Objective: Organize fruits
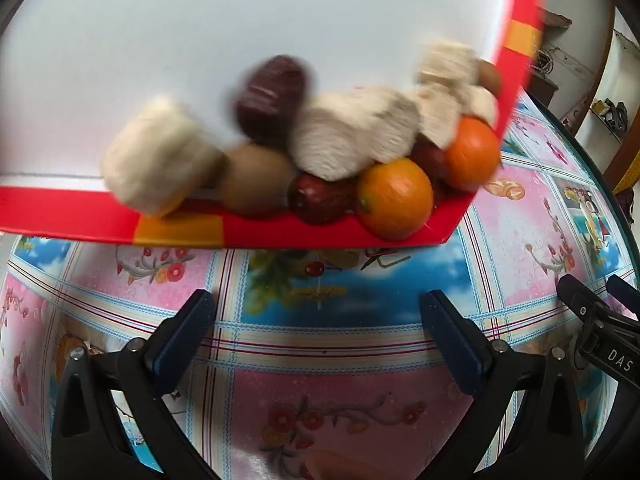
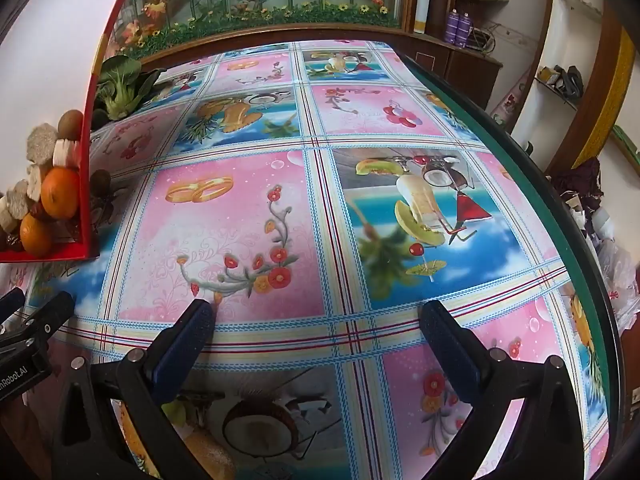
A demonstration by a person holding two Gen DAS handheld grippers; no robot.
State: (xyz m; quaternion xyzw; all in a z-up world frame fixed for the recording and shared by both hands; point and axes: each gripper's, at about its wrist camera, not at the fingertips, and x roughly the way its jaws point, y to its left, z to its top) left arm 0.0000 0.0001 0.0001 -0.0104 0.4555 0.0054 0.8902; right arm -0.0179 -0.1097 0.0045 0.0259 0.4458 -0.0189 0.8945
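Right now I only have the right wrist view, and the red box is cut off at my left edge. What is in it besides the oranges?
Observer: The left wrist view shows a dark purple fruit behind the pile in the red box.
Operator: Is the left gripper holding anything?
Observer: No. The left gripper is open and empty, short of the box's front wall.

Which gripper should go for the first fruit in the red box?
Left, probably. The left gripper is open and faces the red box head-on, with an orange at the near wall. The right gripper, also open, faces bare tablecloth; the box sits far left.
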